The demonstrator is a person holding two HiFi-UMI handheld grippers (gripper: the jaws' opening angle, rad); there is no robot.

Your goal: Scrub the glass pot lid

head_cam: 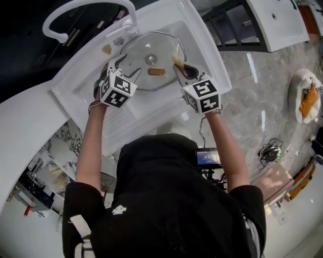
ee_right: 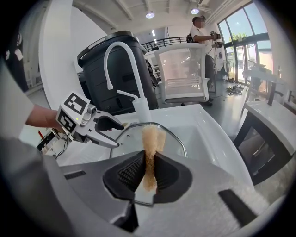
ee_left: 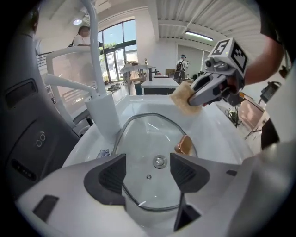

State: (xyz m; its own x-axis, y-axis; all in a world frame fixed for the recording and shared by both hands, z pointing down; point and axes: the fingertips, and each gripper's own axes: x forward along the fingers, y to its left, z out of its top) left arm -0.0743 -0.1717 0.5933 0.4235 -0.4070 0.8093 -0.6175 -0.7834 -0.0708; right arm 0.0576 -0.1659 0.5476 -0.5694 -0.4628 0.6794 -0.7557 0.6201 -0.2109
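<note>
- At the left of the head view, a white faucet (head_cam: 75, 15) is arching over the back corner of a white sink (head_cam: 197, 45). Two small items beside its base are too small to identify.
- The left gripper (head_cam: 120, 64) is hovering over the left part of the basin, pointing steeply down. Its jaws are standing wide apart and gripping nothing. In the left gripper view the lid is showing through the gap, below the pads, and neither pad is pressing on it.
- The glass pot lid (head_cam: 144, 75) is lying in the basin between the two grippers. The gripper body is cutting off its near rim in the left gripper view. In the right gripper view the jaws and the sponge are hiding most of it.
- A brown oblong piece (head_cam: 156, 71) is sitting near the lid's metal centre fitting (head_cam: 150, 59). Whether it is resting on the glass or beneath it cannot be determined.
- The right gripper (head_cam: 181, 66) is clamping a tan sponge (head_cam: 177, 58) edge-on between its pads. The sponge is projecting past the fingertips, over the lid's right rim. No view is confirming contact between sponge and glass.
- The person's head and shoulders are blocking the sink's front edge in the head view.
- At the far right, a pale dish (head_cam: 303, 95) holding something orange is sitting on the marble countertop (head_cam: 252, 80), too distorted near the frame edge to identify.
</note>
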